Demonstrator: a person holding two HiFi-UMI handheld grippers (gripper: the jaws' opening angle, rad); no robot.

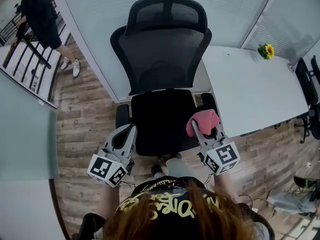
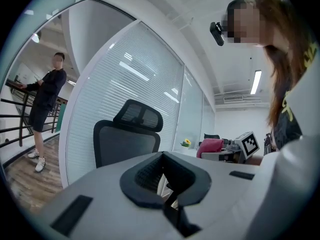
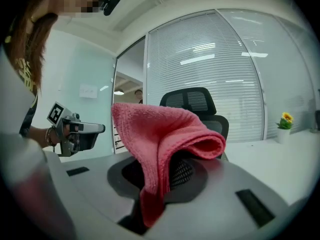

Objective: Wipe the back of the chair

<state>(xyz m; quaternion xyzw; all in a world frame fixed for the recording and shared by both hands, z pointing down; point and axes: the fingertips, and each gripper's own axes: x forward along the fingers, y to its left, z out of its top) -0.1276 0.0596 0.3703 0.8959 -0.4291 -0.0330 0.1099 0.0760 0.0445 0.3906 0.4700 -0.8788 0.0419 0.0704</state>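
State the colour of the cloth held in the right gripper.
Pink knitted cloth, clearest in the right gripper view.

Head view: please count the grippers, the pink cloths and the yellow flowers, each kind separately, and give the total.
Grippers: 2, left gripper and right gripper
Pink cloths: 1, the pink cloth
Yellow flowers: 1, the yellow flower
Total: 4

Upright black mesh chair (image 1: 165,59); folded pink cloth (image 1: 202,121).
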